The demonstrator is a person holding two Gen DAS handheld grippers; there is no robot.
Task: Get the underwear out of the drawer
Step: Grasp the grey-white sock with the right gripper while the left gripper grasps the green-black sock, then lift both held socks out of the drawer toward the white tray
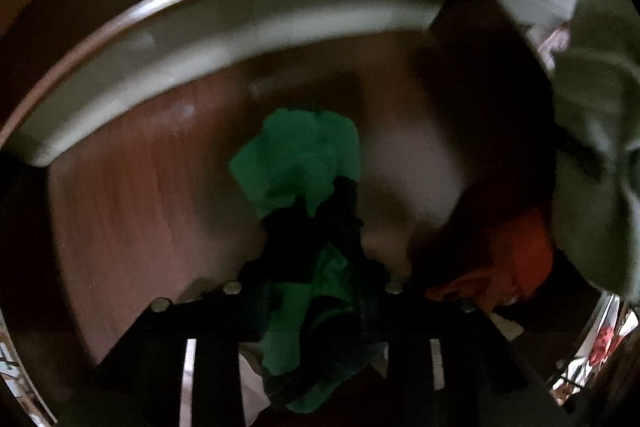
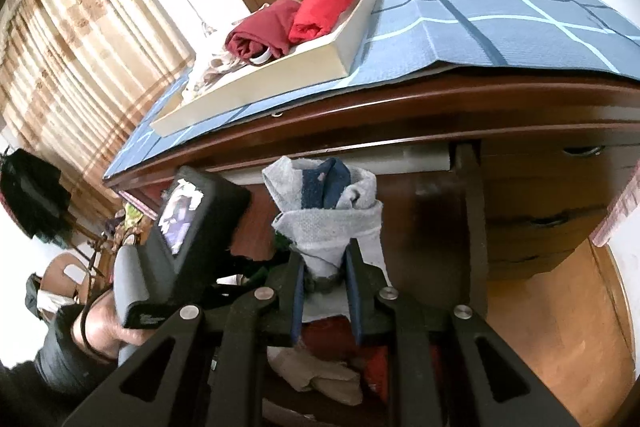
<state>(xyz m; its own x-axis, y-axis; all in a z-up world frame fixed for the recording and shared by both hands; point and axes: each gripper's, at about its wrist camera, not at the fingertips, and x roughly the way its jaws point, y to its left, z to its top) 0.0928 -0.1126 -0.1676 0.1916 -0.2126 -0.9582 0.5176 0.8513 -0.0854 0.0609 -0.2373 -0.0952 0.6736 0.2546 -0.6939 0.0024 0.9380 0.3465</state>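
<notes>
The right gripper (image 2: pixel 323 269) pinched a grey knitted garment with a dark blue inner panel (image 2: pixel 326 211) between its blue-padded fingers (image 2: pixel 297 291), the cloth bunched and standing up above the tips. It was held clear above the open wooden drawer (image 2: pixel 472 227), presumably so that it could be carried up to the shallow white tray (image 2: pixel 256 77) resting on the blue checked cloth (image 2: pixel 480 15) that covered the dresser top. That tray already held a dark red rolled garment (image 2: pixel 262 27) and a bright red one (image 2: pixel 330 5), which suggested it served as the collecting place.

The left gripper (image 1: pixel 312 223) was closed on a crumpled bright green piece of underwear (image 1: pixel 300 155); the fabric spilled forward of the tips and trailed back between the dark fingers. In the blurred left wrist view it hung over the brown drawer floor (image 1: pixel 140 187), with the pale inner wall of the drawer (image 1: pixel 240 23) arching behind, so this piece seemed only just lifted. An orange garment (image 1: pixel 520 251) lay low on the right, still inside.

The left gripper pointed steeply down into the drawer. The right gripper tilted upward toward the dresser edge, and in its view the left gripper's handle was gripped by the person's left hand (image 2: pixel 100 327) just beside it. More clothes lay beneath, so the emptying was judged partway done.
</notes>
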